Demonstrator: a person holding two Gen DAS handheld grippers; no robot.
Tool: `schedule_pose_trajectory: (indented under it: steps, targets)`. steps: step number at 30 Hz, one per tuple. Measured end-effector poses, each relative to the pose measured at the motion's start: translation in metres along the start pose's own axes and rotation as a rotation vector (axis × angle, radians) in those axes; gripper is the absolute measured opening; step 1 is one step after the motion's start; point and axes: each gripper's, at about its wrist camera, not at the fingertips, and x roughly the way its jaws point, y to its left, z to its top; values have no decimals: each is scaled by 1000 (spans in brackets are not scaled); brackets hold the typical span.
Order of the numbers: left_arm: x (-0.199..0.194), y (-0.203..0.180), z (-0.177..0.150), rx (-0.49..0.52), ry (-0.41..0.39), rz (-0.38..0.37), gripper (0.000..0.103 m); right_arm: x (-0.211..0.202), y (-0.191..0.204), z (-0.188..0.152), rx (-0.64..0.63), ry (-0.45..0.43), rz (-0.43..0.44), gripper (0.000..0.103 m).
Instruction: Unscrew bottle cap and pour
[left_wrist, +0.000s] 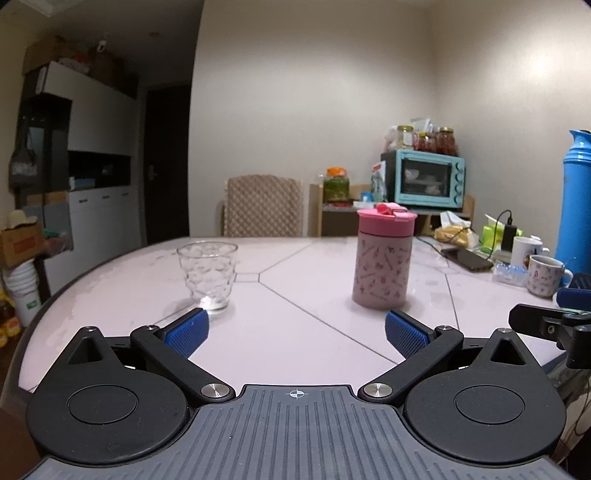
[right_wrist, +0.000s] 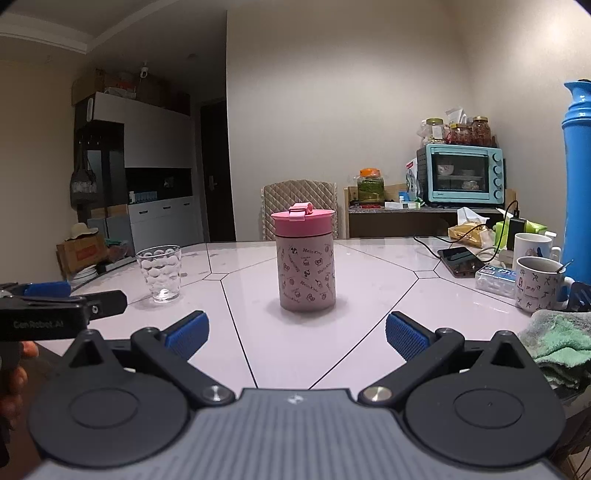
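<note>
Two grippers: both are standing wide open and holding nothing; nothing is lying between the blue pads.
Left gripper: it is filling the bottom of the left wrist view and is pointing at the bare table between glass and bottle.
Right gripper: it is filling the bottom of the right wrist view and is facing the bottle straight on.
Bottle: it is standing upright in the middle of the right wrist view, apart from both grippers; in the left wrist view it is sitting right of centre.
Cap: the pink lid is sitting closed on top of the bottle, with a small flip tab on it.
Glass: it is standing left of the bottle, well apart from it, and is looking empty.
Table: the glossy pale top is carrying everything; the bottle may be sliding on it if it is pushed.
How the bottle is handling: the body is looking stiff and smooth, probably metal or hard plastic, so it is likely slippery; its weight I cannot tell, because the content is hidden.
Where to hold: I think one gripper should be clamping the body at mid height while the other is taking the pink cap by its side wall, not by the tab.
Risk: the glass is looking thin and fragile, so the pouring should be going slowly.
</note>
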Motion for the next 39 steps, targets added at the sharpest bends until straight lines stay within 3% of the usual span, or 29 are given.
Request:
schedule_pose_trajectory:
  steps: [39]
  targets:
    - [10, -11, 4, 38, 24, -16, 103, 10, -7, 1, 5, 15, -19, 103]
